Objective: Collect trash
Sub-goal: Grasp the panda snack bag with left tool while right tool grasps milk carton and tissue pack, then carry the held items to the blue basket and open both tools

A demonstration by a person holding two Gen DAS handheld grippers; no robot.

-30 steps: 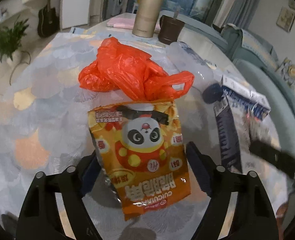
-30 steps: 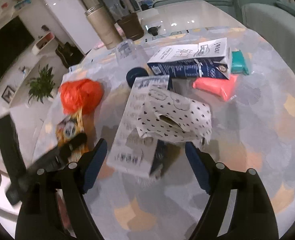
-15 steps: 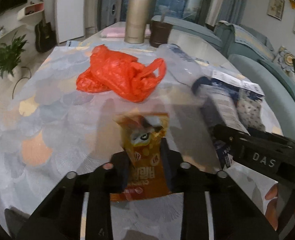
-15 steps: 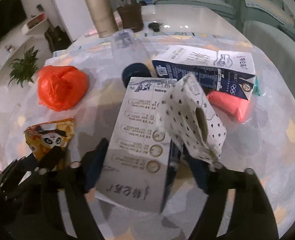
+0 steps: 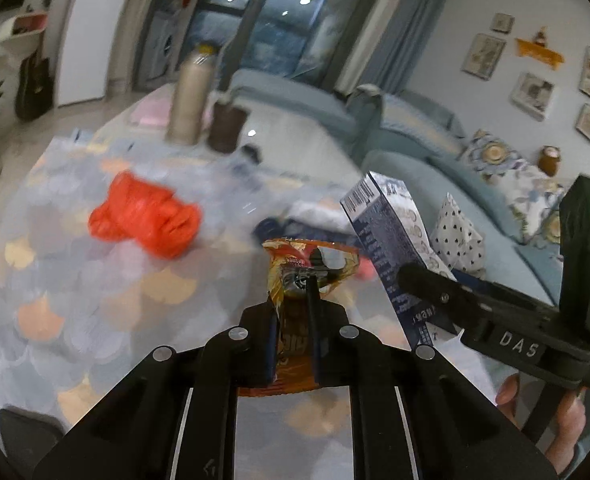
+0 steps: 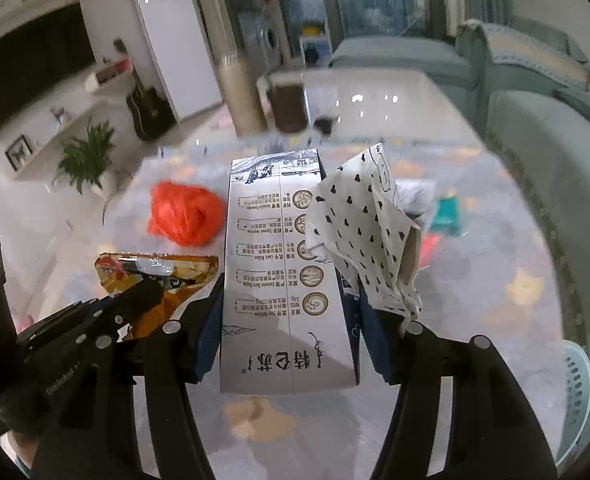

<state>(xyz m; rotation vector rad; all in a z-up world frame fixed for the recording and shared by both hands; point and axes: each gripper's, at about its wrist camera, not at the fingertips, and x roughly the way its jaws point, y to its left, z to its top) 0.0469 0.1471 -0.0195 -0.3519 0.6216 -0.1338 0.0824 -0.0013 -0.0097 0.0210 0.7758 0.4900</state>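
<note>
My left gripper (image 5: pixel 293 320) is shut on an orange panda snack bag (image 5: pixel 295 276) and holds it above the patterned table (image 5: pixel 75 300). The jaws of my right gripper (image 6: pixel 291 340) are closing, with their pads pressed on a white and blue milk carton (image 6: pixel 283 280) that is lifted clear of the table. A white paper wrapper with black hearts (image 6: pixel 367 232) hangs against the carton's right side by the right finger. A crumpled orange plastic bag (image 6: pixel 187 216) lies on the table beyond both. In the right wrist view the left gripper (image 6: pixel 151 280) and snack bag (image 6: pixel 155 268) sit lower left.
A tall beige flask (image 5: pixel 189 104) and a brown cup (image 5: pixel 225 128) stand at the table's far end. A teal packet (image 6: pixel 447 212) and a pink one (image 6: pixel 429 248) lie behind the carton. Blue sofas run along the right. A pale perforated basket (image 6: pixel 575 392) shows lower right.
Both grippers closed, the left on the snack bag and the right on the carton with the wrapper, then rose with them. The orange plastic bag stayed on the table.
</note>
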